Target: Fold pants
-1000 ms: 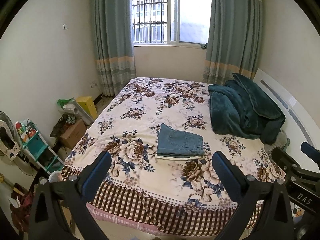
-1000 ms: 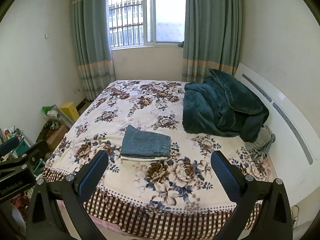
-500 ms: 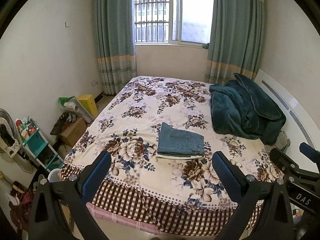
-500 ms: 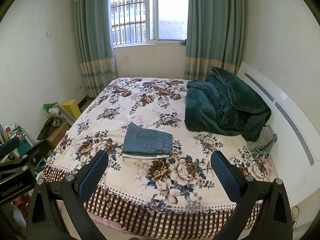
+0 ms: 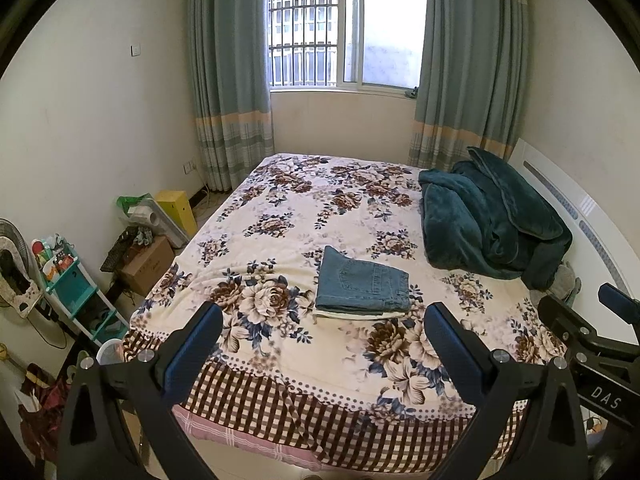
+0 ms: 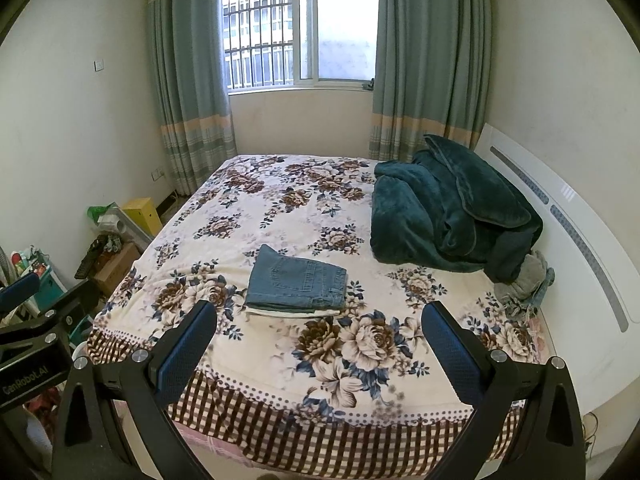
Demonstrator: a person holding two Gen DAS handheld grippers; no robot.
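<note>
Two grippers hang off the foot of the bed [image 5: 280,364], both with jaws released and wide apart, grasping nothing. The left gripper [image 5: 322,344] and the right gripper [image 6: 318,342] sit well apart from the pants [image 5: 362,284], which lie folded into a neat blue denim rectangle on the bed, near its foot edge and about midway across it, a back pocket facing up. A thin white layer shows under the pants along their near edge; what it is cannot be told. Toward the headboard [image 6: 560,216] side of the bed, a dark green blanket [image 6: 448,208] is heaped, apart from the pants. A small grey cloth [image 6: 524,284] lies just beside the blanket, against the headboard. Beyond the bed stands a window [image 5: 344,32] between curtains [image 5: 228,60]. Off the bed's other side, on the floor, are a cardboard box [image 5: 148,264] and a teal shelf [image 5: 72,284].
</note>
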